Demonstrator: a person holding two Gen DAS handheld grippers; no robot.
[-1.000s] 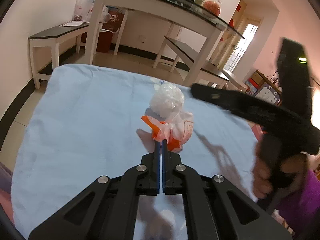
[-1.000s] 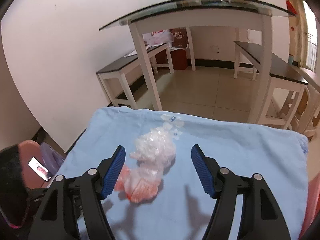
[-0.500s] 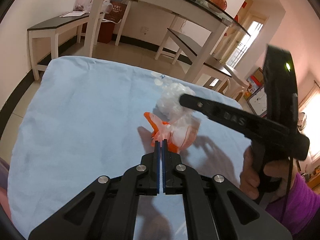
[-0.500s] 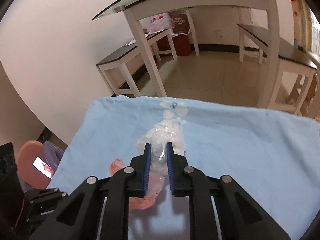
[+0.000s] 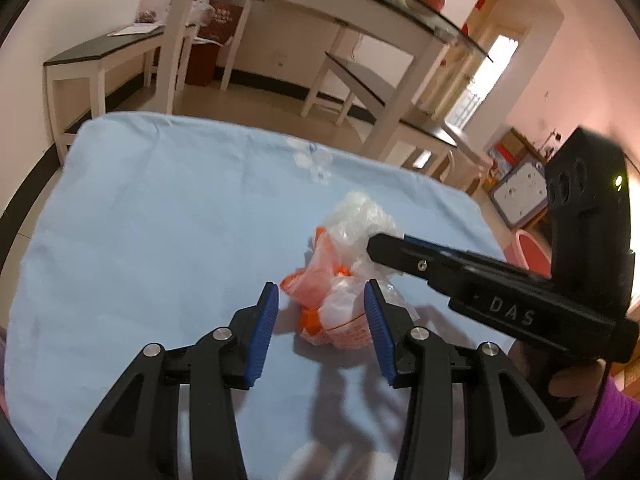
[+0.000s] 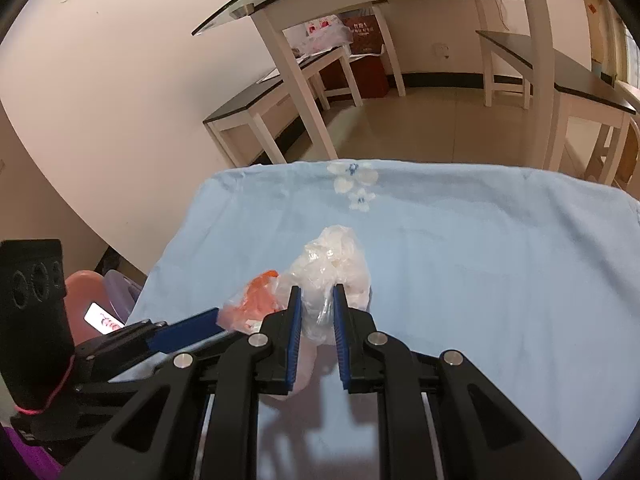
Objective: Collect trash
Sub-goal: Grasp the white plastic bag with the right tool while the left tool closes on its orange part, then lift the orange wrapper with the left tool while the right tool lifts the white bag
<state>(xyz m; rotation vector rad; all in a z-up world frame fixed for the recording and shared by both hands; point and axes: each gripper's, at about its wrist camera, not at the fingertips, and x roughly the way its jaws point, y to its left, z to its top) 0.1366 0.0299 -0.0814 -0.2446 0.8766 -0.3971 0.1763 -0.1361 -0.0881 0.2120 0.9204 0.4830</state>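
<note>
A crumpled clear-white plastic bag [image 5: 360, 220] [image 6: 336, 256] lies on the light blue cloth [image 5: 160, 220] [image 6: 480, 260], joined to an orange-and-white plastic bag [image 5: 312, 284] [image 6: 256, 296]. My right gripper [image 6: 317, 289] is shut on the clear bag, and plastic bulges out between its blue pads. In the left wrist view the right gripper [image 5: 374, 244] reaches in from the right. My left gripper [image 5: 320, 286] has its jaws opening. The orange bag sits between its pads, which do not press on it. The left gripper's blue finger [image 6: 188, 330] shows at the lower left.
A glass-topped white table [image 5: 360, 4] and dark-topped benches [image 5: 100, 48] stand beyond the cloth's far edge, with a red bin [image 5: 204, 64] by the wall. Pink and purple stools with a lit phone [image 6: 102, 316] sit left of the cloth. A hand with a purple sleeve [image 5: 580, 392] holds the right gripper.
The right gripper came down and shut on the clear bag. The left jaws, shut before, have spread around the orange bag. The bundle now sits nearer the left fingers.
</note>
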